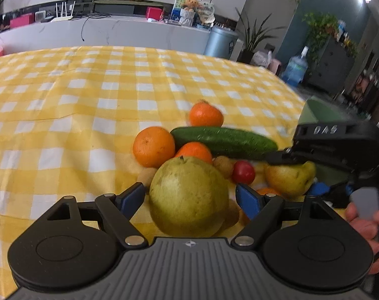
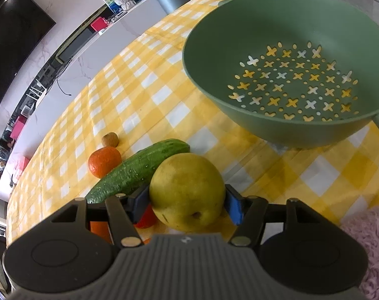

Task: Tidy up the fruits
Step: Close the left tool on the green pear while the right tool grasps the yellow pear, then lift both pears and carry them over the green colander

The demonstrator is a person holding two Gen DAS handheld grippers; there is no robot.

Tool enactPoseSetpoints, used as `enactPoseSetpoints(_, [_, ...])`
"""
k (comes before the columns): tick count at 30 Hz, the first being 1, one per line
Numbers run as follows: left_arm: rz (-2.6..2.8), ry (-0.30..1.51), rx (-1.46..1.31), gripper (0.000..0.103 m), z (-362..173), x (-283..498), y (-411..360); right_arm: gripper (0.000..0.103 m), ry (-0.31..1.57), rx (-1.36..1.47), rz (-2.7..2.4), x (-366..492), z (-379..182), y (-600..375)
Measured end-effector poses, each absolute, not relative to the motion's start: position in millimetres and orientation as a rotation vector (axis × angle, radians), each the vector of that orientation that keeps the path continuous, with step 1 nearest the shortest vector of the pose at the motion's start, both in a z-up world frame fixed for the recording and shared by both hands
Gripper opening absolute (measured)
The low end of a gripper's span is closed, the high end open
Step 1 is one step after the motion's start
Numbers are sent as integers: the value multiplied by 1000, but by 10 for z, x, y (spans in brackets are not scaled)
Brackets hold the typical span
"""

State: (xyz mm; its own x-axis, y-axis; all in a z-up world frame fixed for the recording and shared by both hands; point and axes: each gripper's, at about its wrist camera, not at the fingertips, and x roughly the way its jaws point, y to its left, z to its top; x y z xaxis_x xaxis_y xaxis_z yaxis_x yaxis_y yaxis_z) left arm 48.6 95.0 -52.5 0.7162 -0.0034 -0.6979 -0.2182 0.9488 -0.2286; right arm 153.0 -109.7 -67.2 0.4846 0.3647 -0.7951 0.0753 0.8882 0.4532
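On checked cloth (image 2: pixel 144 92), smooth round pear (image 2: pixel 186 190)

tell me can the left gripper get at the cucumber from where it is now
Probably not directly. A big pear sits between the open fingers of the left gripper, and oranges lie between it and the cucumber behind. It would likely have to go over them.

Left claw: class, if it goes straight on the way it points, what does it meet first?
The big pear, already between the left claw's open fingers; behind it lie oranges and the cucumber.
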Motion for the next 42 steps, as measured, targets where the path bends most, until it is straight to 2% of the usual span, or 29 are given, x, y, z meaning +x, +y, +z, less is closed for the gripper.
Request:
enactPoseSetpoints(2, [135, 772, -304, 85, -554, 481, 941, 61, 1058, 470, 183, 1529, -669, -1100])
enactPoseSetpoints(3, [131, 768, -314, 76, -548, 469, 943, 61, 1057, 476, 181, 1528, -669, -1106])
enactPoseSetpoints(22, [165, 706, -363, 75, -404, 287, 1024, 60, 962, 427, 256, 1295, -481, -1056])
enactPoseSetpoints(28, [148, 636, -360, 75, -270, 217, 1007, 60, 856, 379, 307, 1119, -315, -1044])
enactPoseSetpoints(34, [78, 568, -400, 75, -99, 148, 965, 60, 773, 457, 392, 1011, -144, -1189])
enactPoseSetpoints(42, [11, 498, -373, 75, 304, 110, 777, 60, 585, 486, 446, 837, 330, -1508])
